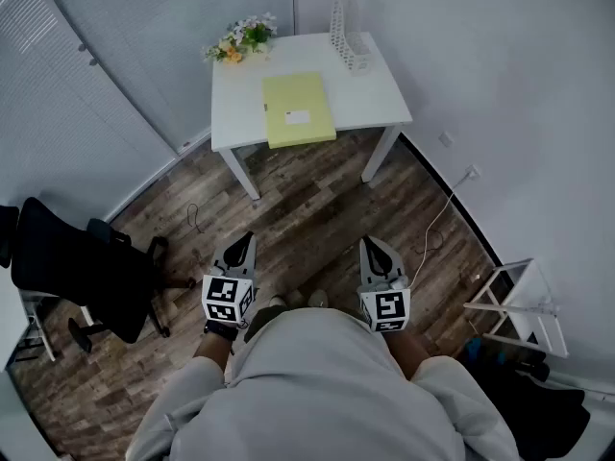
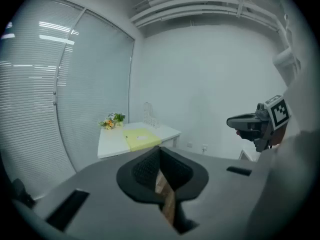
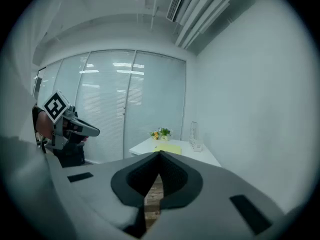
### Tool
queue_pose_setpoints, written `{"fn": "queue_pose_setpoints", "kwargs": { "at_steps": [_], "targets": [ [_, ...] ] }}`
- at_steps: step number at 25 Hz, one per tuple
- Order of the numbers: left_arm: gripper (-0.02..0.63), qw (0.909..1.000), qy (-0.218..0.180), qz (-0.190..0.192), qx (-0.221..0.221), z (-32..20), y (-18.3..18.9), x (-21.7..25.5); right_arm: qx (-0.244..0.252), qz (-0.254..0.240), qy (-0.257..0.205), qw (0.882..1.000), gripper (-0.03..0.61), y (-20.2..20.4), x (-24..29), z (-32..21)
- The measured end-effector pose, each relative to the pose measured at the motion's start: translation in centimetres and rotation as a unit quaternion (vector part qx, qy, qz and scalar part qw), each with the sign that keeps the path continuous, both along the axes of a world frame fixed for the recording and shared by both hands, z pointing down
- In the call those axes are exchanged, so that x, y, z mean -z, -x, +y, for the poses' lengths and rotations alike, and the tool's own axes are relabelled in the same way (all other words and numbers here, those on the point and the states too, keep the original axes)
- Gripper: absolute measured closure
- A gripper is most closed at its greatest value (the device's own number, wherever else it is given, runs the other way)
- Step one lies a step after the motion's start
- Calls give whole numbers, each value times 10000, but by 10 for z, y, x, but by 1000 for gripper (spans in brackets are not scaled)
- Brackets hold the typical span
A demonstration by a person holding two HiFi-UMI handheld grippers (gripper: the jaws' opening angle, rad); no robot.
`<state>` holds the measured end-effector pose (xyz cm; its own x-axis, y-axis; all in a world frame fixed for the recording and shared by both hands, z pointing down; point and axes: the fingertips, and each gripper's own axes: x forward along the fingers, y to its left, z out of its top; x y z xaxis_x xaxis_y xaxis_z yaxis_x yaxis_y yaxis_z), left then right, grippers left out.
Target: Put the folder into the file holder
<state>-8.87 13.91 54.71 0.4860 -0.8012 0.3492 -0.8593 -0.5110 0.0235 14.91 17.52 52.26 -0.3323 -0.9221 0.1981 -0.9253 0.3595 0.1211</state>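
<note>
A pale yellow folder [image 1: 299, 109] lies flat on the white table [image 1: 375, 104] across the room, its near edge overhanging the table's front. A white mesh file holder [image 1: 348, 41] stands upright at the table's far right corner, empty. My left gripper [image 1: 247, 241] and right gripper [image 1: 370, 244] hover side by side over the wooden floor, well short of the table, both shut with nothing in them. In the left gripper view the folder [image 2: 141, 138] and holder [image 2: 149, 116] show beyond the closed jaws. The right gripper view also has the folder [image 3: 169, 149] and holder [image 3: 194, 135] far off.
A small bunch of flowers [image 1: 242, 38] sits on the table's far left corner. A black office chair [image 1: 91, 272] stands at the left. A white rack [image 1: 519, 301] is by the right wall, and a cable [image 1: 437, 224] runs along the floor there.
</note>
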Motion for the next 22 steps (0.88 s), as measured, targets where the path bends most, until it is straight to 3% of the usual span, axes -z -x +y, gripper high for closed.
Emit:
{"fn": "queue_pose_setpoints", "kwargs": {
  "at_steps": [16,22],
  "targets": [
    [606,10000,53,-59,46,5,-4,-5,168,-15,7,9999,566,0,-2,-1],
    [606,9999,26,-65,121,7,-2,-4,194,-181,-208,9994,558,-2,7,-3]
  ]
}}
